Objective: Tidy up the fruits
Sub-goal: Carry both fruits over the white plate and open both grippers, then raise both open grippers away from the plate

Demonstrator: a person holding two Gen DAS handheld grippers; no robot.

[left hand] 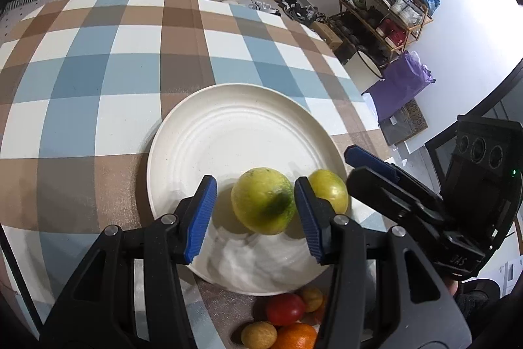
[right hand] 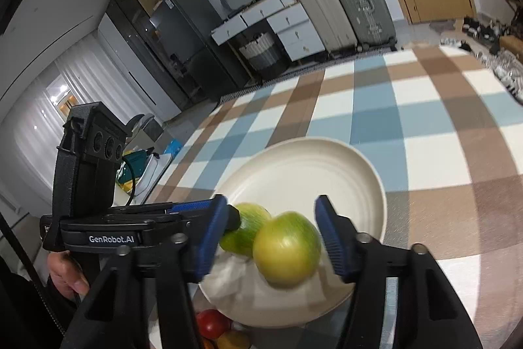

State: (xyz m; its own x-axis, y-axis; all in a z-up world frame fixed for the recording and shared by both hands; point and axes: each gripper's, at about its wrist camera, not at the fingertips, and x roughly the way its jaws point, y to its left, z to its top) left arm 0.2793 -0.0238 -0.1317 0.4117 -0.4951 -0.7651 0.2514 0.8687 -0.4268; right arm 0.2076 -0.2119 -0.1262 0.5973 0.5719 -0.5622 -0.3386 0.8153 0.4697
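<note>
Two yellow-green citrus fruits lie on the near part of a white ridged plate, side by side and nearly touching. The larger fruit sits between the blue-padded fingers of the left gripper; its right side is close to the right-hand pad, while a clear gap separates it from the left-hand pad, so these fingers stand released around it rather than clamped. The smaller fruit lies just beyond that right-hand pad; in the right wrist view it sits blurred between the fingers of the right gripper, which are spread with space on both sides, not pressing it. No earlier view shows whether they moved. The plate rests on a table with a blue, brown and white checked cloth. Behind the left fingers, just off the plate's near rim, sits a cluster of fruit: a red tomato, an orange and small yellow fruits.
</note>
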